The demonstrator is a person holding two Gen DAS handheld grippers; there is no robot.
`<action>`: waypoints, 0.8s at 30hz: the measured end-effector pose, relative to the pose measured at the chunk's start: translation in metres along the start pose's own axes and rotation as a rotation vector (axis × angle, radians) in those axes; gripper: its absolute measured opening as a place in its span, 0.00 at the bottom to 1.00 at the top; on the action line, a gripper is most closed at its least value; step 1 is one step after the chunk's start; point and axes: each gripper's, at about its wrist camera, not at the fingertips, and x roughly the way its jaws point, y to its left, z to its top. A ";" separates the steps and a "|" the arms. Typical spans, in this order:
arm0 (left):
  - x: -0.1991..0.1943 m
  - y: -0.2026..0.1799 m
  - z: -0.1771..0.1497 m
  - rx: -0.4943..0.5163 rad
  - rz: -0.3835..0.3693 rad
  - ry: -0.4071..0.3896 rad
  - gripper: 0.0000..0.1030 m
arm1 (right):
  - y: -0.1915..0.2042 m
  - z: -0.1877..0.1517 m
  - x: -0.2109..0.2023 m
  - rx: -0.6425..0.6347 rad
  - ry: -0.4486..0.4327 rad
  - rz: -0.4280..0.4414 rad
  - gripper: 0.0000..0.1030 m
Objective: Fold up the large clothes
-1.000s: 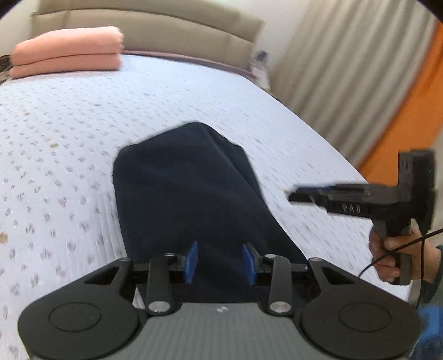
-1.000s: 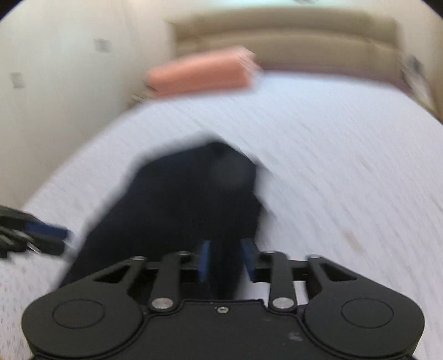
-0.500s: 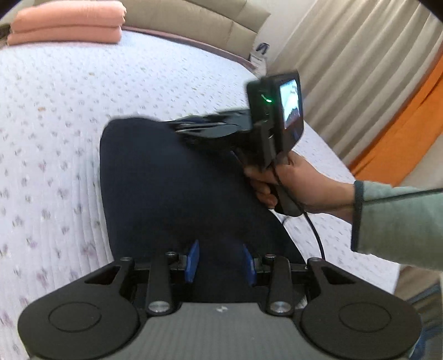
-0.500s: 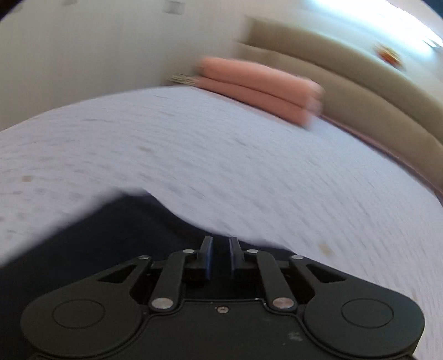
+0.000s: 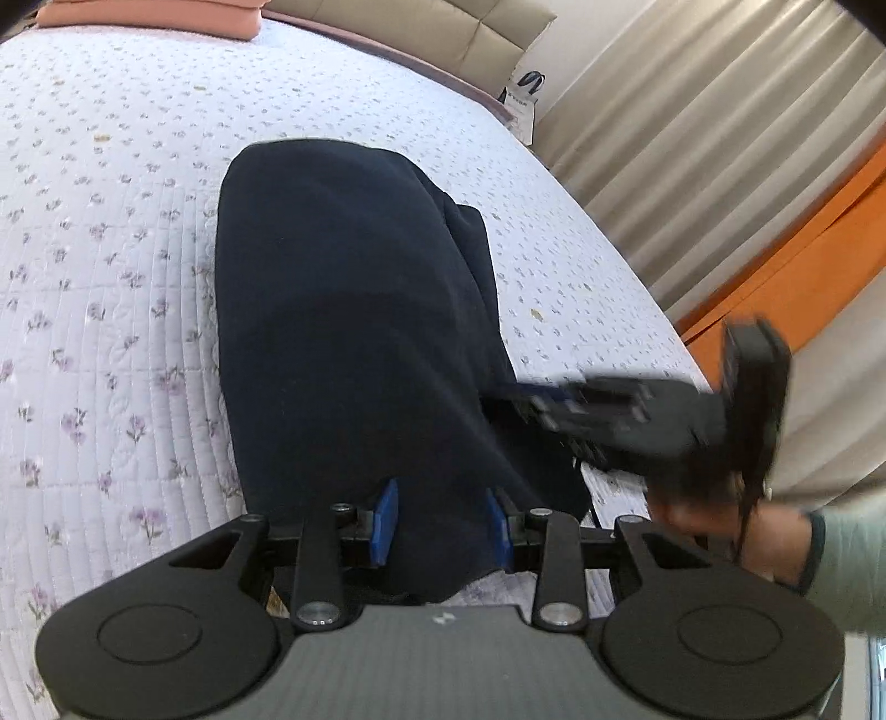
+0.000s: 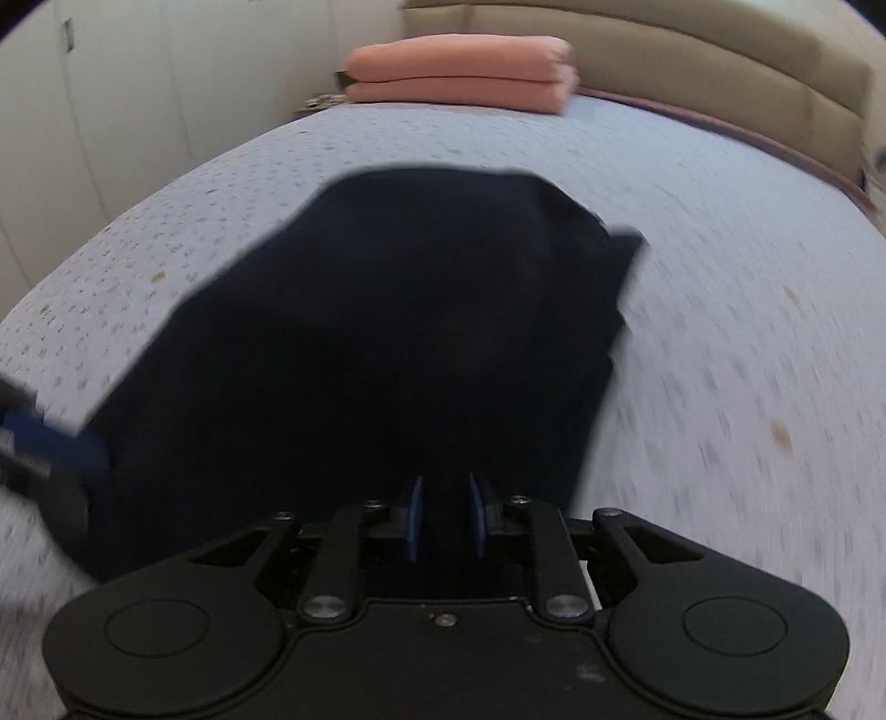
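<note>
A dark navy garment [image 5: 343, 310] lies lengthwise on the flowered bedspread [image 5: 83, 221], folded into a long strip. My left gripper [image 5: 442, 523] is at its near end, blue pads closed on a thick bunch of the cloth that fills the gap. My right gripper [image 5: 531, 394], blurred, reaches in from the right and meets the garment's near right edge. In the right wrist view the garment [image 6: 387, 310] spreads ahead. The right gripper [image 6: 446, 518] has its jaws opening, a narrow gap with dark cloth showing in it and no visible pinch. The left gripper [image 6: 50, 443] shows at that view's left edge.
Folded pink towels [image 6: 459, 75] lie at the head of the bed before a beige headboard [image 6: 664, 50]. Curtains [image 5: 692, 138] and an orange panel [image 5: 803, 249] stand past the bed's right edge. A hand [image 5: 709, 515] in a grey-green sleeve [image 5: 847, 554] holds the right gripper.
The right gripper swung from over the garment's far part back down to its near right edge, its jaws narrowing and then widening. The left gripper sank lower, still at the near end.
</note>
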 end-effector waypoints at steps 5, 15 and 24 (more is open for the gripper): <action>-0.020 -0.003 0.000 -0.018 0.015 -0.030 0.37 | -0.015 -0.039 -0.039 0.084 0.117 -0.012 0.27; -0.036 0.024 0.032 -0.173 0.114 -0.170 0.79 | -0.061 0.001 -0.057 0.423 0.012 0.089 0.82; 0.000 0.039 0.048 -0.175 0.109 -0.137 0.81 | -0.056 0.014 -0.017 0.427 0.006 0.123 0.83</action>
